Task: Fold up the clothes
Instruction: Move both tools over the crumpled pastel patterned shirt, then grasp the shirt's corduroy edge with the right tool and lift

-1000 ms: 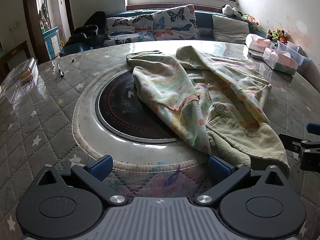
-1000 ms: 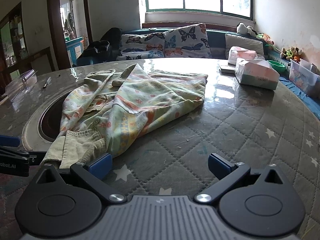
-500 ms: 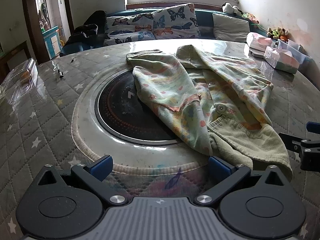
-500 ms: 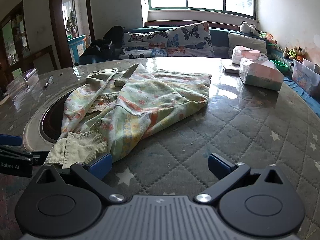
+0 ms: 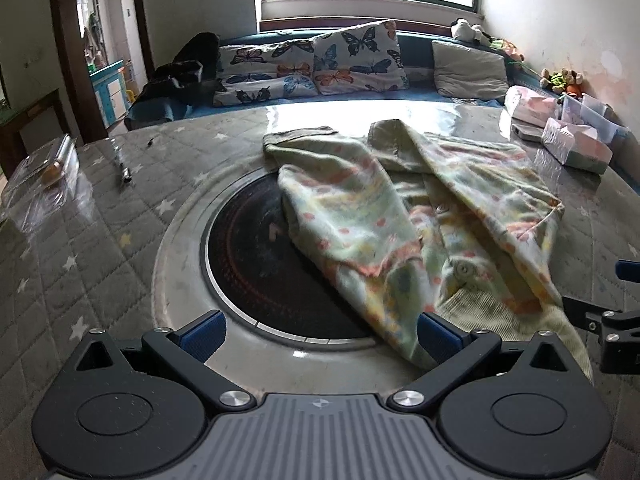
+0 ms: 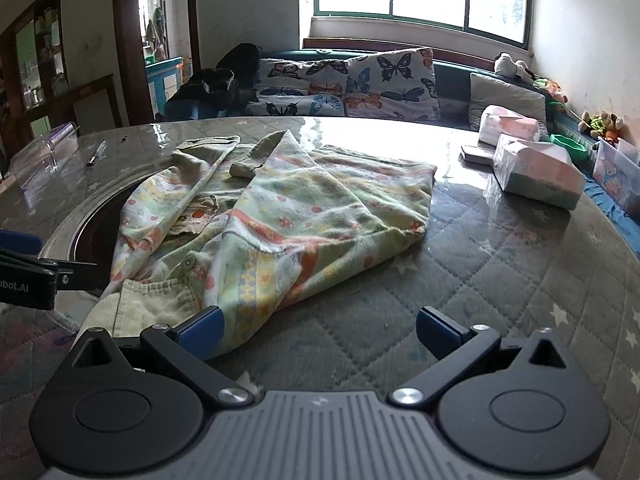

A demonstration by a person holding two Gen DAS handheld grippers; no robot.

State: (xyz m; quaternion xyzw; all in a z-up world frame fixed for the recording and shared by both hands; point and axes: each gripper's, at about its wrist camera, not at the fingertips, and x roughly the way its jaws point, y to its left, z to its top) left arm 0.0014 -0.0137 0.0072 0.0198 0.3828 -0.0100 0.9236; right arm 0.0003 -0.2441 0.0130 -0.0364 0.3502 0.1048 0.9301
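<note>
My left gripper (image 5: 318, 332) and right gripper (image 6: 318, 330), both spread wide, flank the crumpled pastel-print flannel garment's (image 6: 280, 216) corduroy hem (nothing held).

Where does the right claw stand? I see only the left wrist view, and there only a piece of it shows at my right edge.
Observer: In the right wrist view the right claw is open, at the near hem of the garment. Nothing is between its fingers.
Operator: Does it touch the cloth?
Observer: Its left finger overlaps the hem in the picture, but I cannot tell whether they are in contact.
Operator: What is on the table to the right of the garment?
Observer: Only bare quilted cover in front of the claw, with a tissue box farther back.
</note>
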